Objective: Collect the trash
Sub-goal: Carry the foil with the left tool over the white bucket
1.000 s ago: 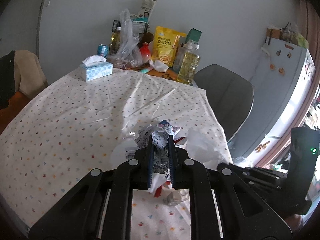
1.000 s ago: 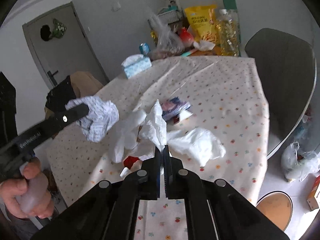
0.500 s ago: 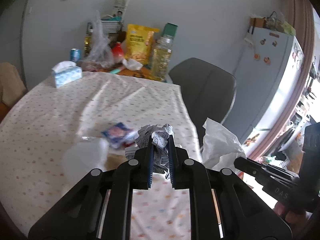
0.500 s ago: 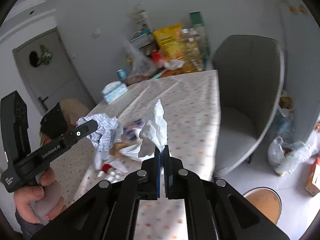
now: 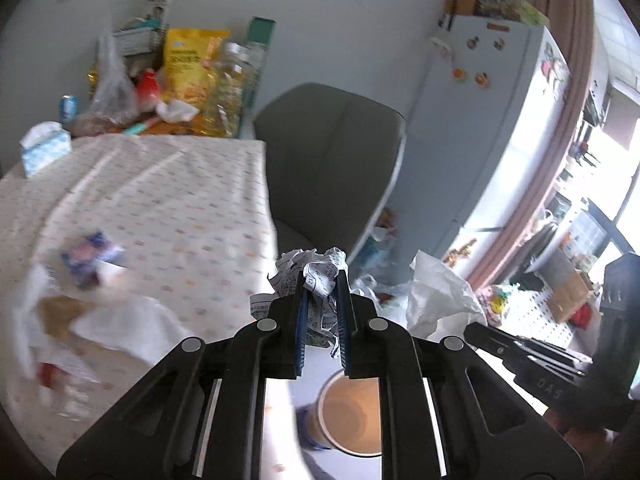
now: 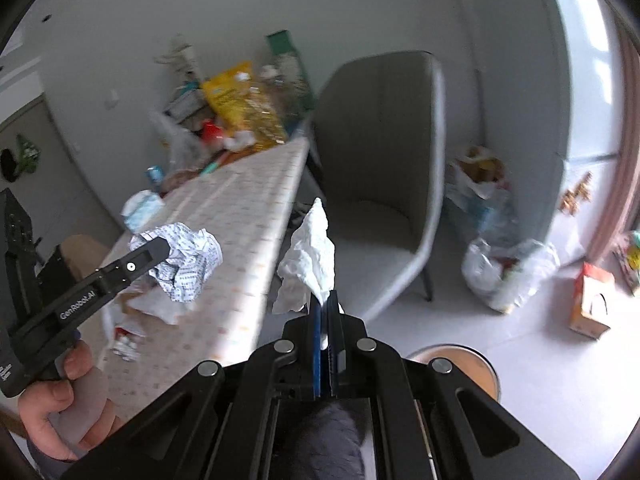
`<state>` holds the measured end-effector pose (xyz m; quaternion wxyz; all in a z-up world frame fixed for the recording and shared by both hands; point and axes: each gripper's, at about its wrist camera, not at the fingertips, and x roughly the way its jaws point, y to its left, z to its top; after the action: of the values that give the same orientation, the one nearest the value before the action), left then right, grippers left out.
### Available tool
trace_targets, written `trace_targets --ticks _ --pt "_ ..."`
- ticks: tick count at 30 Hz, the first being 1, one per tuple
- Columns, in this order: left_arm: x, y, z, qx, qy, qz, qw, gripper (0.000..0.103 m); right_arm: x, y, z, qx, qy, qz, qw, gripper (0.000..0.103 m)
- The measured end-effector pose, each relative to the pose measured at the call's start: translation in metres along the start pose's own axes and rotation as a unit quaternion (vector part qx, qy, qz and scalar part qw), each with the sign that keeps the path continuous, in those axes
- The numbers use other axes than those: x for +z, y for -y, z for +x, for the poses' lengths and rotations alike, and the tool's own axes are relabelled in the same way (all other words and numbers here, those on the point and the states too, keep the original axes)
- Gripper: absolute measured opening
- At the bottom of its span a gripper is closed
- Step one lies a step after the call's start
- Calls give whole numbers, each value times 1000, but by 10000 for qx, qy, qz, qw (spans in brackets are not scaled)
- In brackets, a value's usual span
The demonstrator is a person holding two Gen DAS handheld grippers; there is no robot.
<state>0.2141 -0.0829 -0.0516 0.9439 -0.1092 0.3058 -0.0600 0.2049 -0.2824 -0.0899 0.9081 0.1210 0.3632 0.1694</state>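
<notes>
Since a second ago I have swung both tools off the table (image 5: 168, 200) and out past its right edge; the litter that lay under them now sits to the left, and bare floor is beneath the tips.

My left gripper (image 5: 322, 276) is pinching a crumpled ball of printed paper (image 5: 316, 268), white with small dark lettering, bulging above and between the blue pads. My right gripper (image 6: 325, 300) is pressed together on a white tissue (image 6: 310, 256), which stands up from the tips in a soft, creased peak. Each is seen from the other camera too: the paper ball (image 6: 182, 256) held out over the table's edge, the tissue (image 5: 436, 296) off to the right.

I count two pieces in hand. Still on the flowered cloth: one blue-and-red wrapper (image 5: 90, 256), a heap of white tissues (image 5: 108, 328) too blurred to count, and one tissue box (image 5: 44, 148) at the far end.

Directly below the left tool stands one round bin (image 5: 348, 420), open and orange-brown inside. Its rim (image 6: 476, 364) shows beside the right tool. One grey chair (image 6: 384, 184) stands close to the table's edge, with filled plastic bags (image 6: 508, 268) on the floor beyond; between them the floor is open.
</notes>
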Motion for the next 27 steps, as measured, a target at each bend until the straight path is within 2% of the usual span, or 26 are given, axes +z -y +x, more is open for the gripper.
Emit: trace_targets --ticks 3,11,25,26,27 --pt "-9 22 18 46 -3 200 9998 14 -7 31 4 -212 -107 234 9994 4" --pt "-29 49 70 -108 -529 264 9982 13 -22 80 16 -571 -267 613 9961 4" --pt "-45 52 111 -41 -1043 304 9941 13 -63 155 80 -914 -680 1398 9836 7" --pt "-46 52 113 -48 -1080 311 9936 13 -64 157 84 -927 -723 1438 9826 9" --pt "-47 53 115 -41 -1116 326 9932 13 -66 161 88 -855 -793 1541 9811 19"
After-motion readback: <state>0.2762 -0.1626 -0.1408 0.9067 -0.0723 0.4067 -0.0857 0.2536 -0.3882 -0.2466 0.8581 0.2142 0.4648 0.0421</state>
